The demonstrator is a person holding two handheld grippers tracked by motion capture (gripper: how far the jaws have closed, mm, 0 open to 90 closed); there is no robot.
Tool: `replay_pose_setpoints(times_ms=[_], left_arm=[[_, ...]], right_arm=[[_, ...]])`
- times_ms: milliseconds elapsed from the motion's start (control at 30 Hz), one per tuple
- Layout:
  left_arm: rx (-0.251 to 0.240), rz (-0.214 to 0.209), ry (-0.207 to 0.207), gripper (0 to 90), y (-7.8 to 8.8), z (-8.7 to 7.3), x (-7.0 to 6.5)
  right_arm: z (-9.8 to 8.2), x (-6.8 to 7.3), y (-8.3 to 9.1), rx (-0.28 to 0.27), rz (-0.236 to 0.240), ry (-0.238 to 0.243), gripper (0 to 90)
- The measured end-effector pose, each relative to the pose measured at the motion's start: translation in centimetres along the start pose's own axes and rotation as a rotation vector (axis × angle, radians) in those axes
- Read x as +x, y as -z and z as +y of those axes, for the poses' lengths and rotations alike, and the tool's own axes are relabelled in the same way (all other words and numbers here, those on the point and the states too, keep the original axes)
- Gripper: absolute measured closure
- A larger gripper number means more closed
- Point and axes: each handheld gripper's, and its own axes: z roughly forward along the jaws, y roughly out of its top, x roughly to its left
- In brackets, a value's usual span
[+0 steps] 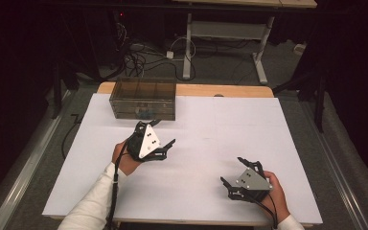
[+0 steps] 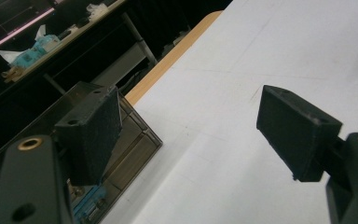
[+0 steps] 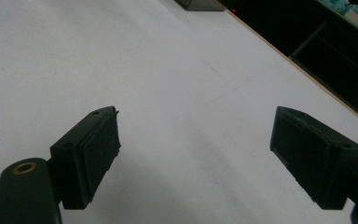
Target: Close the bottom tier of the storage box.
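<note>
Nearest the camera, the right gripper [image 1: 234,175] is hovering over the white table sheet [image 1: 211,129], its jaws standing wide apart and holding nothing. Farther in, the left gripper [image 1: 165,134] is pointing toward the table's far right, jaws likewise spread and empty. Just beyond it a smoky clear box [image 1: 143,99] is sitting at the sheet's far edge, long axis running left to right (its bluish contents are too dim to identify).
</note>
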Motion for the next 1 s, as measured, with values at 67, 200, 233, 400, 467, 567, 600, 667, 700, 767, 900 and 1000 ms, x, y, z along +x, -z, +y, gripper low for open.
replay_pose_setpoints(times_ms=[67, 200, 233, 400, 467, 567, 600, 667, 700, 767, 900, 1000], left_arm=[[-0.002, -0.003, -0.006, 21.1, 0.1, 0.1, -0.2], [-0.004, -0.011, -0.012, 21.1, 0.2, 0.1, -0.4], [-0.004, -0.012, -0.013, 21.1, 0.2, 0.1, -0.4], [-0.004, -0.019, -0.019, 21.0, 0.3, 0.2, -0.7], [-0.003, -0.02, -0.024, 21.1, 0.4, 0.1, -0.9], [-0.002, -0.026, -0.031, 21.1, 0.4, 0.1, -1.1], [-0.002, -0.029, -0.029, 21.1, 0.4, 0.1, -1.2], [-0.004, -0.028, -0.033, 21.1, 0.5, 0.1, -1.3], [-0.005, -0.031, -0.031, 21.1, 0.6, 0.1, -1.3], [-0.003, -0.03, -0.035, 21.0, 0.7, 0.0, -1.4], [-0.002, -0.033, -0.038, 21.0, 0.9, -0.2, -1.6], [0.001, -0.037, -0.045, 21.1, 1.0, -0.3, -1.8]], right_arm=[[0.0, 0.0, 0.0, 0.001, -0.001, 0.001, 16.5], [0.0, 0.1, 0.0, 0.001, 0.0, 0.002, 16.6], [0.0, 0.1, 0.0, 0.001, 0.001, 0.002, 16.5], [0.1, 0.1, 0.0, 0.001, 0.002, 0.004, 16.5], [0.1, 0.1, 0.0, -0.001, 0.002, 0.007, 16.6], [0.1, 0.1, 0.0, -0.001, 0.001, 0.007, 16.5], [0.1, 0.1, 0.0, -0.001, 0.001, 0.007, 16.6], [0.1, 0.1, 0.0, -0.001, 0.002, 0.009, 16.6], [0.1, 0.1, 0.0, -0.001, 0.0, 0.008, 16.6], [0.1, 0.1, 0.0, -0.002, 0.002, 0.008, 16.6], [0.1, 0.2, 0.0, 0.0, 0.003, 0.011, 16.6], [0.1, 0.2, 0.0, -0.001, 0.004, 0.013, 16.6]])
